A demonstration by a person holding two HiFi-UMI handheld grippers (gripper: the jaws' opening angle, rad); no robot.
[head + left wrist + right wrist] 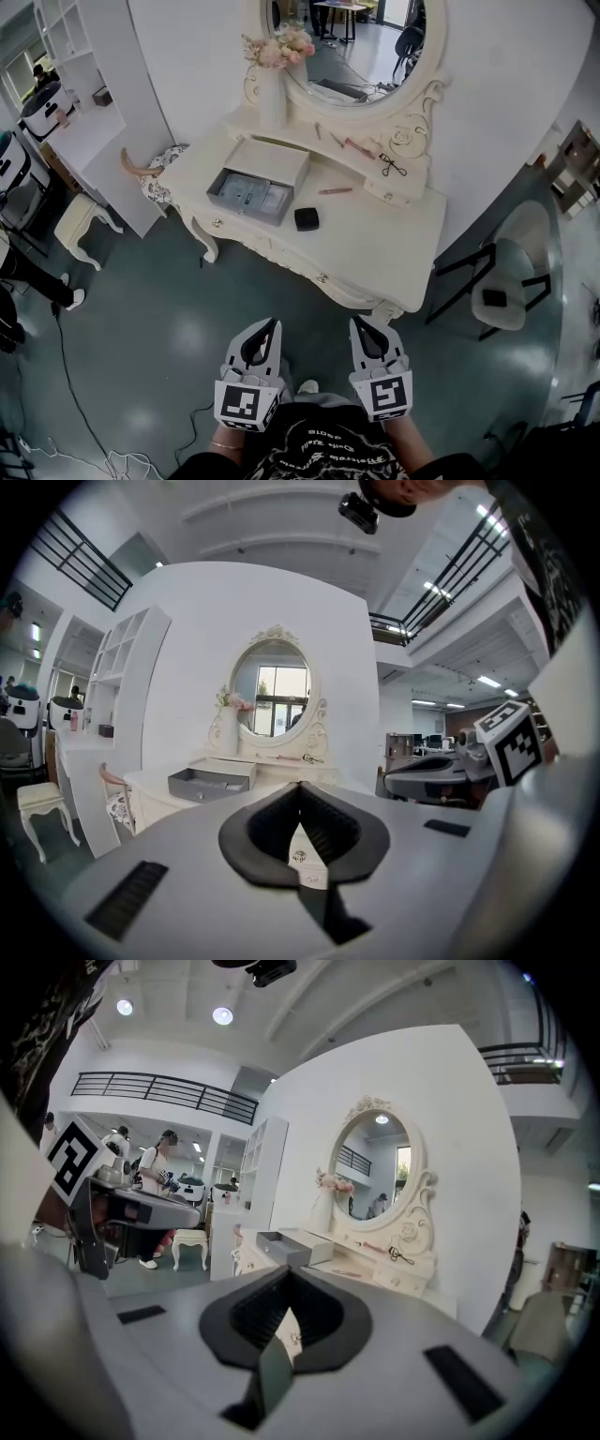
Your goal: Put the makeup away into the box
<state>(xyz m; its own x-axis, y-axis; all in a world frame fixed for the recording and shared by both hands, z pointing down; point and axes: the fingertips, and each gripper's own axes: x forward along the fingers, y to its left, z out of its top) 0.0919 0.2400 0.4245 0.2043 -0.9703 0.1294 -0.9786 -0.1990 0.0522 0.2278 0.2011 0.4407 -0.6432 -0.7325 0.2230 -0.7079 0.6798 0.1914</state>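
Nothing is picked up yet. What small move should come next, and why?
Probably step closer to the dressing table and open the right hand-held gripper: it and the left hand-held gripper are shut, empty and short of the table, where the black compact lies beside the open grey box.

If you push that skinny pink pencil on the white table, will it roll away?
Probably. The pink pencil looks thin and round and lies flat on the smooth dressing table, so a sideways nudge would likely roll it. It looks stiff and light, so it should lift without bending, though something that narrow might slip.
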